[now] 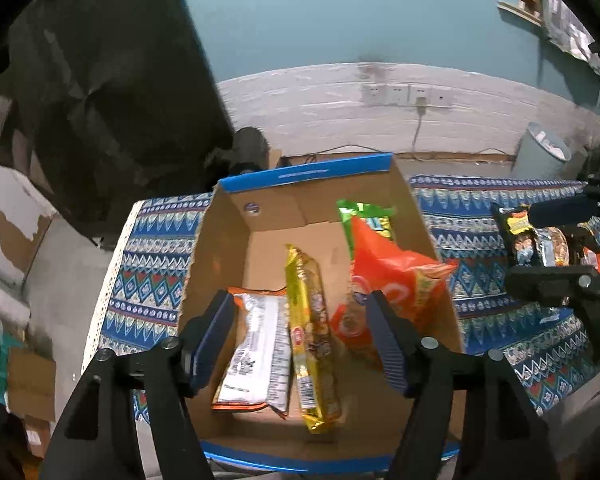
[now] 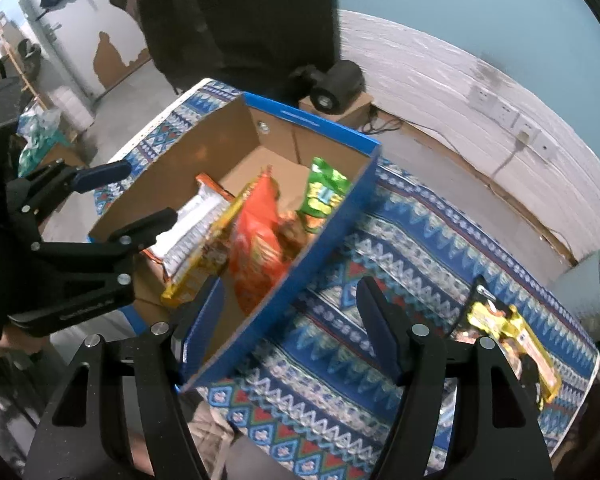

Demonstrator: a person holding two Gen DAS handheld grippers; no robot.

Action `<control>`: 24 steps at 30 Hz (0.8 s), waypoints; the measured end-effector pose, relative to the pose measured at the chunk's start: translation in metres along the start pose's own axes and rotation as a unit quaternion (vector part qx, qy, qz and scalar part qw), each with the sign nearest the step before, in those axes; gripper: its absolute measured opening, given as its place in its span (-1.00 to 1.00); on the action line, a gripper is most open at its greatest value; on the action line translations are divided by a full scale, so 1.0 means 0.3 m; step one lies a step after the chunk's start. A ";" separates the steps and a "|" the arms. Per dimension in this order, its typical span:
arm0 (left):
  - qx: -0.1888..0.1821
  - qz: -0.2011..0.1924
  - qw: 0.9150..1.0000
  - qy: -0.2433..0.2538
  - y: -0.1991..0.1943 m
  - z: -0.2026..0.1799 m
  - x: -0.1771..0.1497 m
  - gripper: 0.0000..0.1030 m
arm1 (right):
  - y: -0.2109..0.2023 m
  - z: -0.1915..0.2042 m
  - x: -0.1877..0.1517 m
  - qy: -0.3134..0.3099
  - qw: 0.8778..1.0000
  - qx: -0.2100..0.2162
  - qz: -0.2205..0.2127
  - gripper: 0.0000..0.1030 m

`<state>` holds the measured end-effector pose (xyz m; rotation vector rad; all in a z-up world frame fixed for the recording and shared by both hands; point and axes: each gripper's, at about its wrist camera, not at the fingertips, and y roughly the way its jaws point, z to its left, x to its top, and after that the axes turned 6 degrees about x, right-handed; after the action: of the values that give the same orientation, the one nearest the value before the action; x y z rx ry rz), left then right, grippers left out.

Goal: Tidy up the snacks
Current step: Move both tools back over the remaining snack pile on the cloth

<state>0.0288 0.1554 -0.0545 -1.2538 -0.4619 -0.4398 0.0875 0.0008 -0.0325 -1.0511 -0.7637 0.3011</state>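
Observation:
An open cardboard box (image 1: 220, 240) with blue rims stands on the patterned cloth. In it lie a white and orange packet (image 1: 258, 352), a yellow packet (image 1: 312, 340), an orange bag (image 1: 396, 280) and a green bag (image 1: 364, 218). My left gripper (image 1: 300, 336) is open and empty, above the box's near half. My right gripper (image 2: 292, 324) is open and empty, straddling the box's right wall (image 2: 312, 248). A black and yellow noodle packet (image 2: 512, 336) lies on the cloth to the right, also in the left wrist view (image 1: 528, 236). The left gripper shows in the right wrist view (image 2: 136, 192).
The table carries a blue patterned cloth (image 2: 380, 248). A grey bin (image 1: 540, 152) stands at the far right on the floor. A dark cloth hangs at the back left (image 1: 100, 100). A small dark device (image 2: 336, 84) sits on a carton behind the box.

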 end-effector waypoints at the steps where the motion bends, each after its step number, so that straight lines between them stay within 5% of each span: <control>1: -0.002 0.000 1.000 0.004 -0.004 -0.013 0.002 0.36 | -0.013 -0.011 -0.011 0.002 1.000 -0.002 -0.002 0.34; 24: -0.065 0.010 0.993 0.103 -0.078 -0.417 0.066 0.43 | -0.224 -0.401 -0.331 0.087 0.994 -0.064 -0.020 0.44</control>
<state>0.0437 0.0276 -0.0555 -1.3208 -0.2491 -0.5833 0.0919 -0.1683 -0.0490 -1.1659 -0.6534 0.1253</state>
